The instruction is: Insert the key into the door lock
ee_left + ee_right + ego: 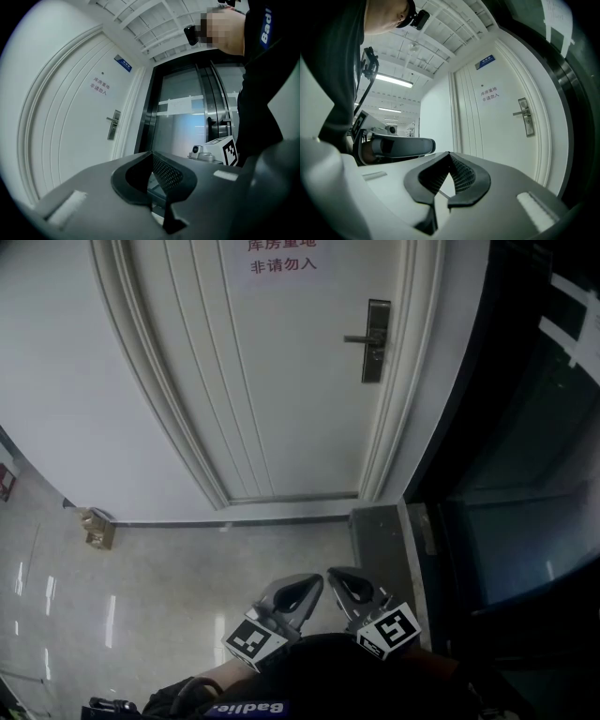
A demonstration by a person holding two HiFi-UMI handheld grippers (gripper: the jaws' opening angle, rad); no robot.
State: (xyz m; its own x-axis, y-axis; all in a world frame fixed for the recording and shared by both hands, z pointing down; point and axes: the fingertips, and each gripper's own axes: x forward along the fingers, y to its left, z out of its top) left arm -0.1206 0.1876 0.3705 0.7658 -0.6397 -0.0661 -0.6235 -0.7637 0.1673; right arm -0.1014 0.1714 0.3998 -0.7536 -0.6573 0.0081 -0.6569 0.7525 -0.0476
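Note:
A white door (281,381) faces me, with a metal lock plate and lever handle (376,340) on its right side. The same lock shows small and far off in the left gripper view (113,124) and the right gripper view (525,117). My left gripper (298,594) and right gripper (342,587) are held low, close to my body, side by side and well short of the door. The left gripper's (151,152) jaws meet at the tips. The right gripper's (449,153) jaws are also closed, with a thin sliver in the gap that I cannot identify. No key shows clearly.
A paper sign (281,259) hangs high on the door. A dark-framed glass door (525,474) adjoins on the right, with a grey base (380,540) at its corner. A small cardboard box (97,527) lies by the wall at left on the glossy tiled floor.

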